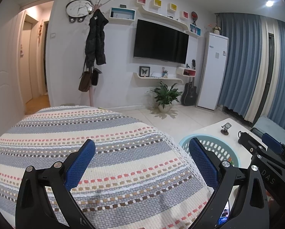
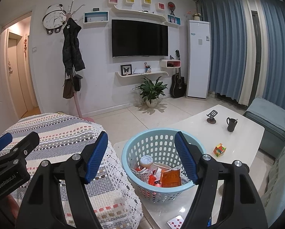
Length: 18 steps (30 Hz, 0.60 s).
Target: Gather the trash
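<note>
playing card cut off by bottom edge; basket partly hidden behind gripper finger.

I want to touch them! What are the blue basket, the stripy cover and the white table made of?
The blue basket looks like moulded plastic: smooth, pale, with rows of punched oval holes. The stripy cover seems to be woven cloth, probably cotton; it shows a nubbly weave and a lacy white edge. The white table has a glossy, hard top that mirrors the lamp, so perhaps glass or lacquer; I cannot tell which.

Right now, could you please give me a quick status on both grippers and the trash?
Left hand-held gripper open, empty, over striped cover. Right hand-held gripper open, empty, above blue basket. Trash in basket. Nothing blocking.
</note>
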Each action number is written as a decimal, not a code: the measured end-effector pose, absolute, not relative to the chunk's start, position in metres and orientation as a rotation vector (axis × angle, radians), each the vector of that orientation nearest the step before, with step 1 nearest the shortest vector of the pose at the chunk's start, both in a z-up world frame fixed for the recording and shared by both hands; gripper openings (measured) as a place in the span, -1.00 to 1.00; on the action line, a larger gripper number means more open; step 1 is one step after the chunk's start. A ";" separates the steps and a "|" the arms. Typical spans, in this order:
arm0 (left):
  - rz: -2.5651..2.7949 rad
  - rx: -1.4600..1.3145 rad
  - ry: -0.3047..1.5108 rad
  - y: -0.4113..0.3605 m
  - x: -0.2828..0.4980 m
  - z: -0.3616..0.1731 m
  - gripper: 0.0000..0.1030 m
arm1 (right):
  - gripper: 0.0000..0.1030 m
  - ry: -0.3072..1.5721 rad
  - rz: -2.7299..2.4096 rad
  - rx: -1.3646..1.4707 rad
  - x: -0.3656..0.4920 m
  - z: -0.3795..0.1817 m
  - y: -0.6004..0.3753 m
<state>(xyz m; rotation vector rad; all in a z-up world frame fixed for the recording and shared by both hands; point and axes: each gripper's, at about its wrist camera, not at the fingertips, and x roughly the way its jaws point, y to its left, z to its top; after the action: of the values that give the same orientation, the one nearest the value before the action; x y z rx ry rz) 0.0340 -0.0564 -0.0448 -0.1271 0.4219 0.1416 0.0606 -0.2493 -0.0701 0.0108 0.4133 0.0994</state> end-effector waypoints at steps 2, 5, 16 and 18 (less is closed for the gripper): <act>0.143 -0.127 0.422 -0.056 0.035 -0.045 0.85 | 0.33 0.415 0.101 0.009 0.061 -0.069 -0.248; 0.140 -0.133 0.426 -0.055 0.035 -0.045 0.85 | 0.33 0.414 0.102 0.007 0.062 -0.069 -0.247; 0.137 -0.135 0.431 -0.055 0.036 -0.044 0.85 | 0.33 0.421 0.108 0.007 0.064 -0.068 -0.245; 0.137 -0.135 0.432 -0.055 0.036 -0.044 0.85 | 0.33 0.420 0.109 0.005 0.065 -0.068 -0.246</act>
<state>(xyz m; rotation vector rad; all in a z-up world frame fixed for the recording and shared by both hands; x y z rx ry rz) 0.0358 -0.0548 -0.0444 -0.1351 0.4319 0.1373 0.0649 -0.2455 -0.0679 0.0047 0.4200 0.1094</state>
